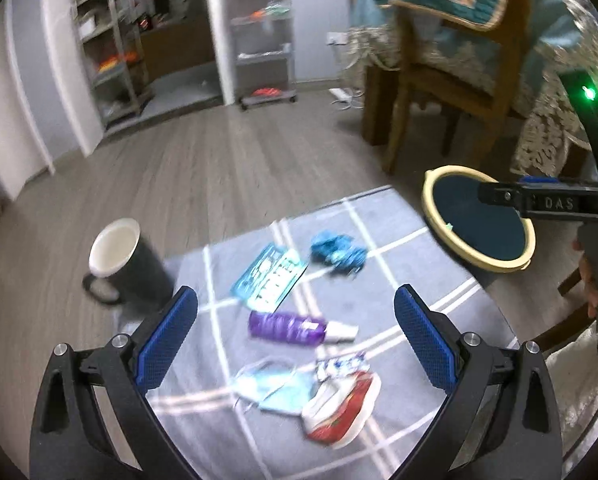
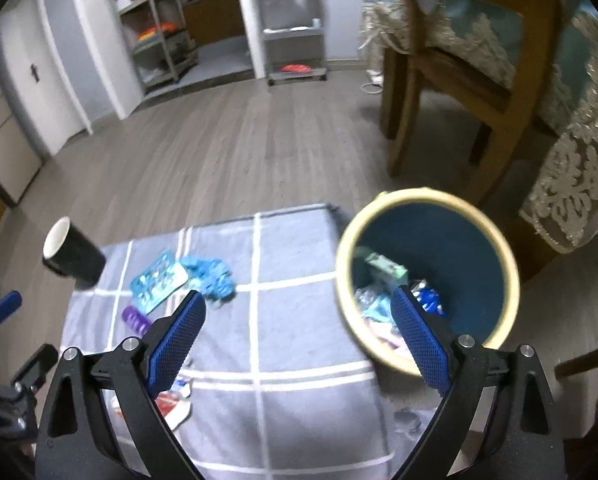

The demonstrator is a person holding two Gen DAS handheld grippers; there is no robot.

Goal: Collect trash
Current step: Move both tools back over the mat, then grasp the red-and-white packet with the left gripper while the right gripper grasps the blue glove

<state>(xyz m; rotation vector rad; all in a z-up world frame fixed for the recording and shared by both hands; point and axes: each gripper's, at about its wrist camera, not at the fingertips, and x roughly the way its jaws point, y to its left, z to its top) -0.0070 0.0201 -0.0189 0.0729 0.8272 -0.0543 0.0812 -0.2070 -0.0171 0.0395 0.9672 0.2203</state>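
Beside the bin (image 2: 495, 240), litter lay within reach on the mat (image 2: 299, 320); both grippers, left gripper (image 1: 295, 336) and right gripper (image 2: 299, 340), hung wide-jawed, empty.

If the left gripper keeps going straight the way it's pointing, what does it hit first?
Most likely the purple bottle lying on the grey checked mat. It sits about midway between the open left gripper's fingers, with nothing visible in front of it. Depth is hard to judge in this blurred fisheye view.

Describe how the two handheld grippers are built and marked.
Both are black frames with silver bolts and two fingers faced in blue textured pads. The left gripper matches the right gripper. Seen sideways, the right gripper's body shows white "DAS" lettering, a blue part and a green light.
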